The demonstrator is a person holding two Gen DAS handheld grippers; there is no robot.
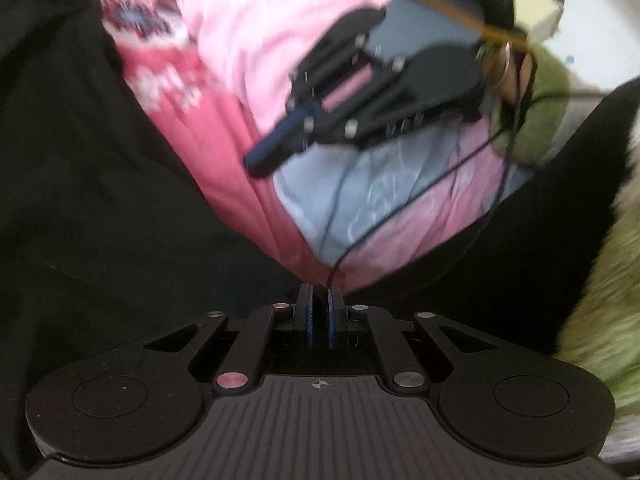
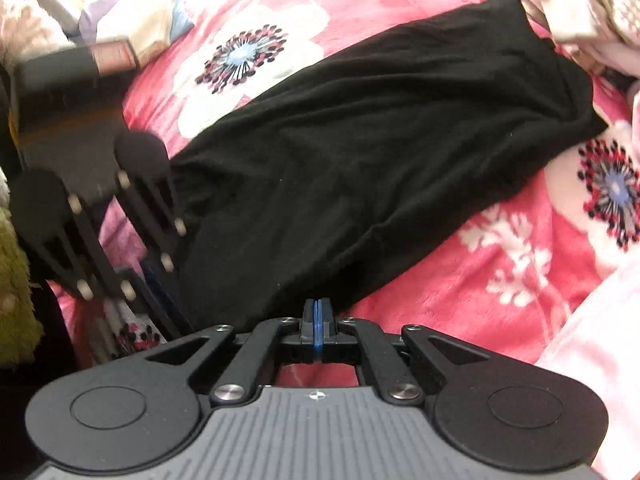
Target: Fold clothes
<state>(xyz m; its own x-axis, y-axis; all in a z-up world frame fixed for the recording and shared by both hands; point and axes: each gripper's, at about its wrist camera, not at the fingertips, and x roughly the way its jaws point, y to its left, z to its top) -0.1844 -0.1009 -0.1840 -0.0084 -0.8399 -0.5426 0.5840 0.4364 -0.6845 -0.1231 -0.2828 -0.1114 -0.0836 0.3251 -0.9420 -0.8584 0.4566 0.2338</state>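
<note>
A black garment (image 2: pixel 360 160) lies spread across a pink flowered blanket (image 2: pixel 500 280). My right gripper (image 2: pixel 318 312) is shut, pad against pad, with its tips over the garment's near edge and no cloth visible between them. In the left wrist view, the right gripper (image 1: pixel 256 162) hangs shut above the blanket (image 1: pixel 240 20). My left gripper (image 1: pixel 320 312) is nearly shut, with dark cloth in the narrow gap and the black garment (image 1: pixel 80 200) bunched up to it. From the right wrist view its fingers (image 2: pixel 164 308) run down to the garment's left corner.
A light blue sheet (image 1: pixel 360 192) lies on the blanket under the right gripper. A thin black cable (image 1: pixel 420 200) trails across it. A green fuzzy sleeve (image 1: pixel 536 120) shows at the right. More clothes are piled (image 2: pixel 580 12) at the far right, and pale pink cloth (image 2: pixel 600 340) lies nearer.
</note>
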